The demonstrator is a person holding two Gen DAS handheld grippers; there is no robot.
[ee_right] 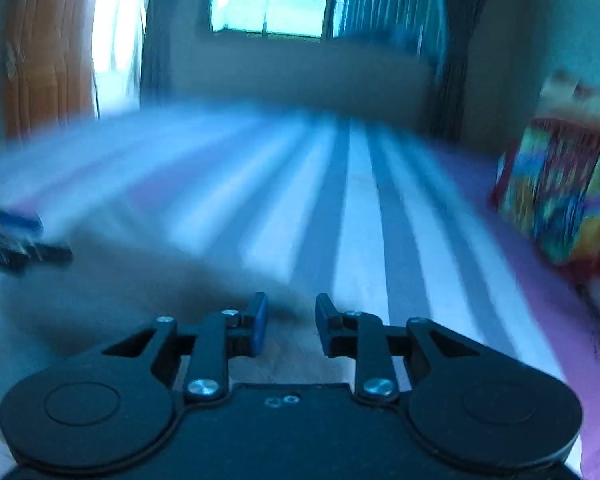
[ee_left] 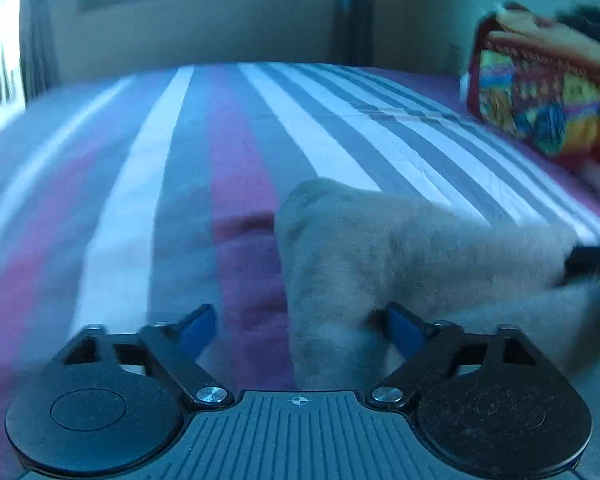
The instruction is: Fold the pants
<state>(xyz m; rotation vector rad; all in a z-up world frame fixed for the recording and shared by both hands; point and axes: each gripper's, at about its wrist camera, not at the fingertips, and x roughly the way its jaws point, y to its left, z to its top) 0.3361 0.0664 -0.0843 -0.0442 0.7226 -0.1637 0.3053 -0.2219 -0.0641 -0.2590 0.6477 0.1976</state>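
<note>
Pants (ee_left: 380, 248): grey-beige, fuzzy nap, bunched in the lower middle and lower right of the left wrist view, lying on the striped bed (ee_left: 180, 152). In the right wrist view the same cloth is a blurred beige mass at lower left, reaching to the fingers there.

Left gripper (ee_left: 300, 328): jaws wide, nothing clamped. A hump of cloth stands between them, against the right-hand blue pad; the left pad is over bare sheet.

Right gripper (ee_right: 291, 320): jaws partly apart, a narrow gap, cloth lying under and between them. Whether it pinches anything, cannot tell; heavy motion blur.

Handling, by judgement: soft, limp, light fleece-type fabric. Will sag and drape, no stiffness to hold a crease. The nap should give decent grip, not slippery. Best hold looks like an edge or corner, such as hem or waistband, one gripper to each end, rather than the middle of the hump.

Colourful pillow (ee_left: 540, 96) at upper right. It carries a band of lettering, too blurred to read. No brand seen anywhere.
</note>
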